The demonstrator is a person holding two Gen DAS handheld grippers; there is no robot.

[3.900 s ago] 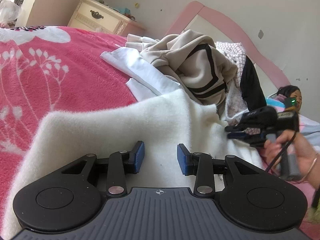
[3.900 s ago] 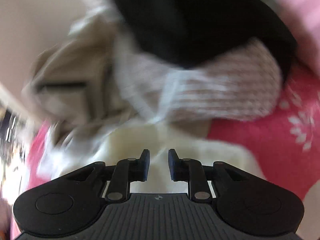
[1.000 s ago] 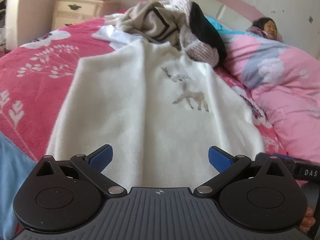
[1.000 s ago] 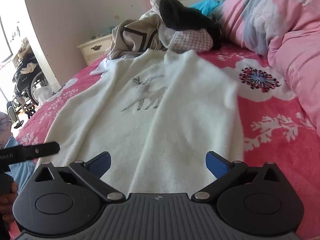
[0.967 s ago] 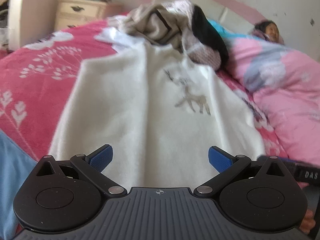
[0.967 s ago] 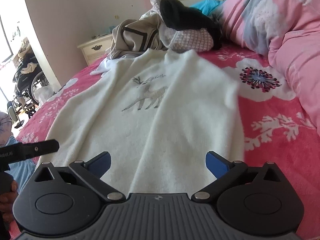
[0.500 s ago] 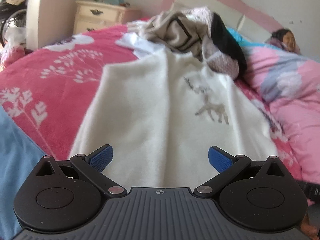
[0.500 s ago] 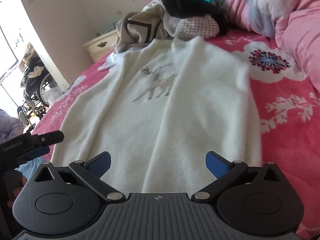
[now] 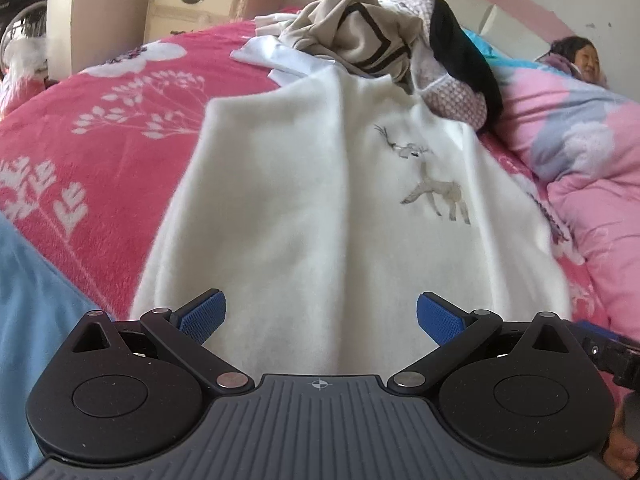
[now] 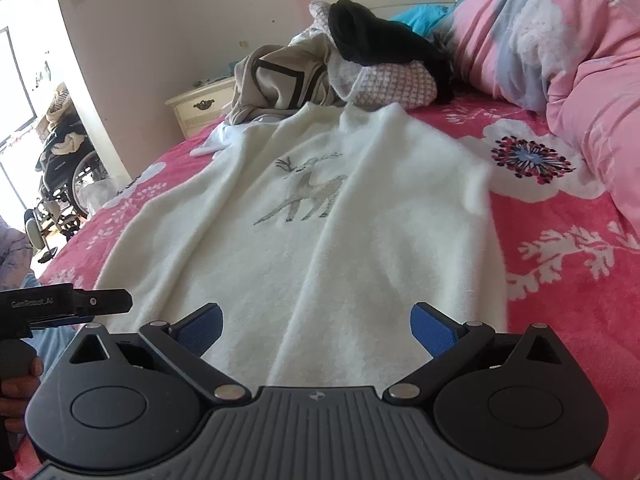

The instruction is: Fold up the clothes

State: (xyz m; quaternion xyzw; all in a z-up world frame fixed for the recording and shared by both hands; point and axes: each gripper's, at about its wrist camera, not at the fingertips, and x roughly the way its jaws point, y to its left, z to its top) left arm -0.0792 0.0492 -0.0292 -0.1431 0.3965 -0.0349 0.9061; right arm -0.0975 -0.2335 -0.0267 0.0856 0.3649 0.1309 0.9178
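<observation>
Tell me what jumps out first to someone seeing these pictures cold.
The white sweater with a grey deer on it, spread flat down the middle of the pink flowered bedspread. Beyond its far end sits a heap of unfolded clothes. Near the sweater's close edge, the left gripper and right gripper both stand wide open, holding nothing.

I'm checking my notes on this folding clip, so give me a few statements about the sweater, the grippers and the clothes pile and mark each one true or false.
1. The white sweater lies spread on the bed with its deer design facing up. True.
2. The left gripper is shut on the sweater's hem. False: its jaws stand wide open, holding nothing.
3. The right gripper is open. True.
4. The clothes pile sits at the sweater's far end. True.
5. The black garment lies beneath the pile. False: it is draped on top.
</observation>
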